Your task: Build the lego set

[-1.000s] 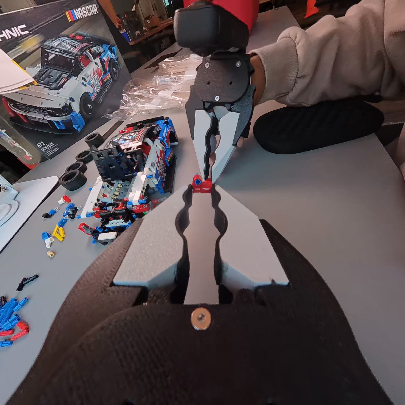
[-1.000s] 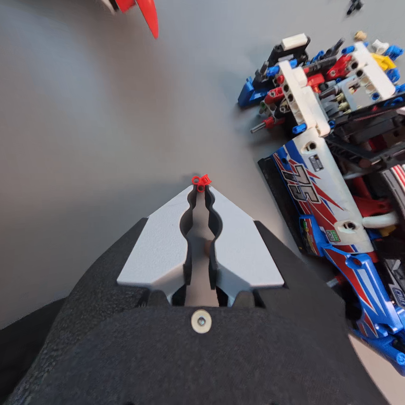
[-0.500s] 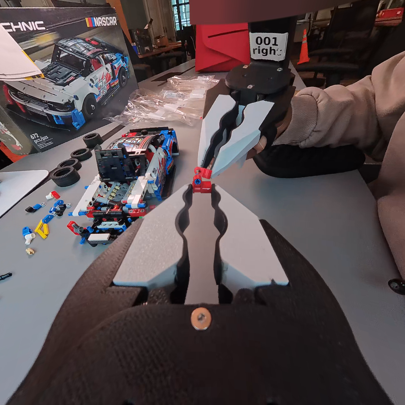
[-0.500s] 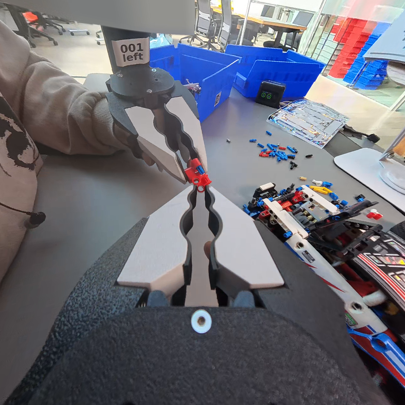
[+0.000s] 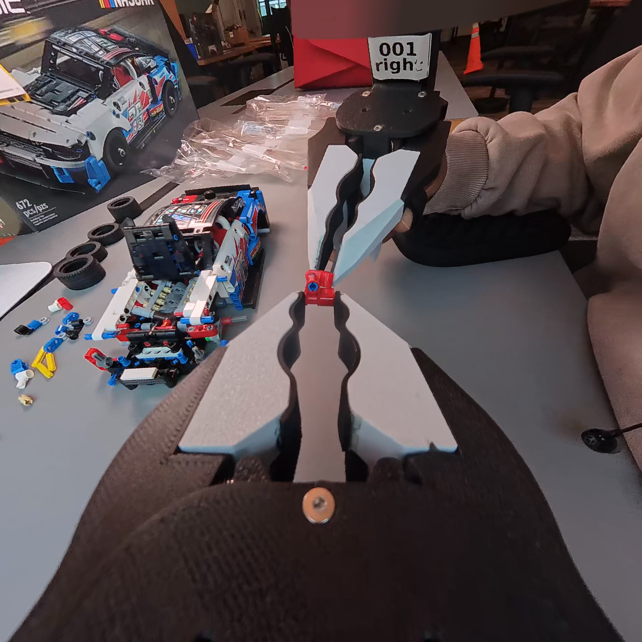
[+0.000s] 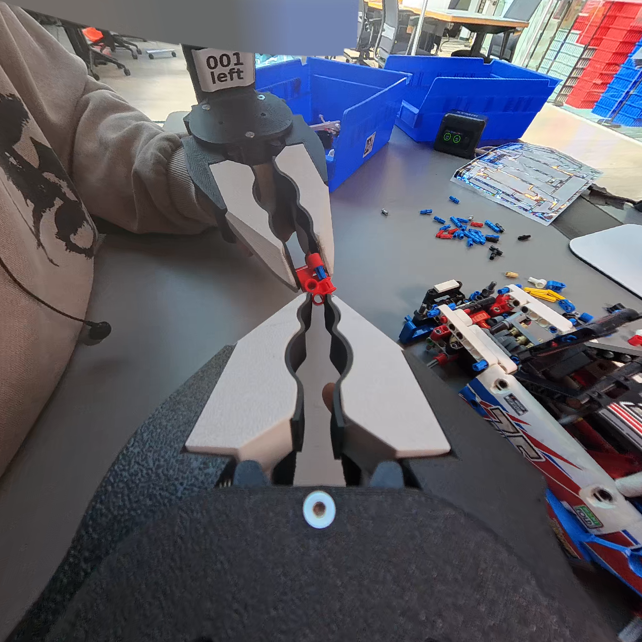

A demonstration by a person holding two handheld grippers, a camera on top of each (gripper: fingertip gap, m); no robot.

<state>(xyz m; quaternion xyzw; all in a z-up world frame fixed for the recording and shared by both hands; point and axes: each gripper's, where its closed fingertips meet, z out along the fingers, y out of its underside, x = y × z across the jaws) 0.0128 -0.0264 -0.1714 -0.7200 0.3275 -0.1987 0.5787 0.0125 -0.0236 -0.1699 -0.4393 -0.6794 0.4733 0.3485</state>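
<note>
- Left gripper [image 5: 319, 298] is clamped on a red connector [image 5: 319, 293] carrying a blue pin [image 5: 313, 286], held above the table at 3 o'clock of the car [image 5: 194, 278]
- Right gripper [image 6: 317, 299] pinches a small red piece [image 6: 317, 298] touching it from 6 o'clock in the right wrist view
- Align the holes, push straight, keep both grips firm

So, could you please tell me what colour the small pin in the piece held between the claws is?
Blue, set in the red piece; the left wrist view shows it best.

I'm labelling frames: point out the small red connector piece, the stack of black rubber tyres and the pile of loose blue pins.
small red connector piece [image 5: 319, 290], left wrist view, front face.
stack of black rubber tyres [image 5: 79, 272], left wrist view, nearest tyre's tread.
pile of loose blue pins [image 6: 467, 232], right wrist view, pile's middle.
</note>
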